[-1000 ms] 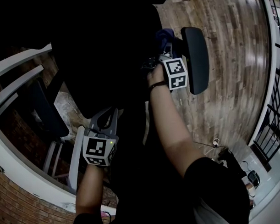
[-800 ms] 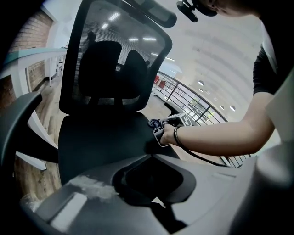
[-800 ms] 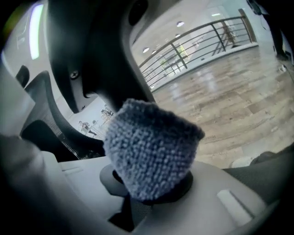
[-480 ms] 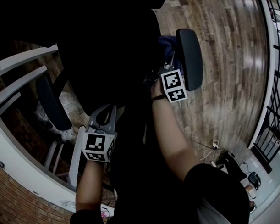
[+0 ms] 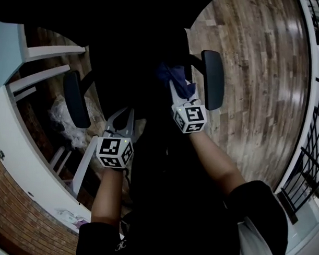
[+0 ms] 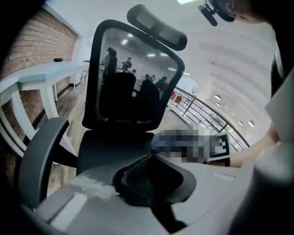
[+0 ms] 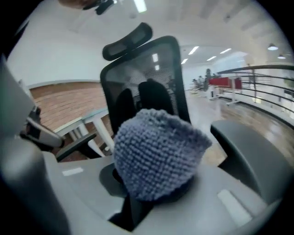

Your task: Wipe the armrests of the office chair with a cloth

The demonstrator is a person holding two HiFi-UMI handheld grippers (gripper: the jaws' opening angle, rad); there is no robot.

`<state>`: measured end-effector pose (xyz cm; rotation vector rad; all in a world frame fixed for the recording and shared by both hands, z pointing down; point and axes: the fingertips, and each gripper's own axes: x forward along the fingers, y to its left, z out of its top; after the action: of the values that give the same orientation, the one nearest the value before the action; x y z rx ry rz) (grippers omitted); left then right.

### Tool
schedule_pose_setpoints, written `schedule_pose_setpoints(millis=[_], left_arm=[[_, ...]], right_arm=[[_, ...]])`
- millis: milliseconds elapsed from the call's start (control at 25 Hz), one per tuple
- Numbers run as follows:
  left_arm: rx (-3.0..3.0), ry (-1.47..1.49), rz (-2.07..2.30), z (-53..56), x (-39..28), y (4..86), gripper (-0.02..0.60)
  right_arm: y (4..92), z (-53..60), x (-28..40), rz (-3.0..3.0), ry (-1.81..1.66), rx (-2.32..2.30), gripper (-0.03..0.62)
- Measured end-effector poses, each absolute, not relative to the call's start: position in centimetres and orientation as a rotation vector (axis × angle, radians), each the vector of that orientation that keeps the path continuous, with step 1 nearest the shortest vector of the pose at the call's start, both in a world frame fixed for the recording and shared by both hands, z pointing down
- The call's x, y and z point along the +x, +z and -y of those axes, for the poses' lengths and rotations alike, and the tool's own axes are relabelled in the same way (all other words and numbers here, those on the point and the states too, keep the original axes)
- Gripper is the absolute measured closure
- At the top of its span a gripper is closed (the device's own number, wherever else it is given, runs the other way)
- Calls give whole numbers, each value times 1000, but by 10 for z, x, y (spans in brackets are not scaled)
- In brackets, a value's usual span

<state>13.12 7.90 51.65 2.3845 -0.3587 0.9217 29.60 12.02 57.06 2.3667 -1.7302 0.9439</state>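
- Wood-plank floor [image 5: 251, 69] fills the head view from 12 to 4 o'clock.
- Black railing [image 5: 307, 166] at 4 o'clock, at the floor's edge.
- White counter [image 5: 30, 176] at 8 o'clock, brick wall [image 5: 17, 228] behind it.
- Crumpled clear plastic [image 5: 62, 120] at 9 o'clock, near the counter.

Nubby blue-grey cloth [image 7: 156, 153], matt dark armrest pad [image 5: 212, 78], mesh chair back [image 6: 131, 92], glossy wood-plank floor [image 5: 251, 69].

In the head view, the black office chair [image 5: 131, 73] is one dark mass, its seat and backrest impossible to tell apart. In the right gripper view, the bunched blue knitted cloth [image 7: 156, 151] covers the right gripper's [image 7: 149, 188] jaw tips.
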Motion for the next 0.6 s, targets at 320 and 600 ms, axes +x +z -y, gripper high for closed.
schedule_pose_setpoints(millis=[320, 600], left_arm=[[2288, 847, 730, -57, 61, 471, 575], [2209, 801, 912, -39, -3, 458, 575]], right_arm=[[523, -53, 217, 2320, 813, 1743, 522], [496, -2, 134, 2520, 779, 1435, 522]])
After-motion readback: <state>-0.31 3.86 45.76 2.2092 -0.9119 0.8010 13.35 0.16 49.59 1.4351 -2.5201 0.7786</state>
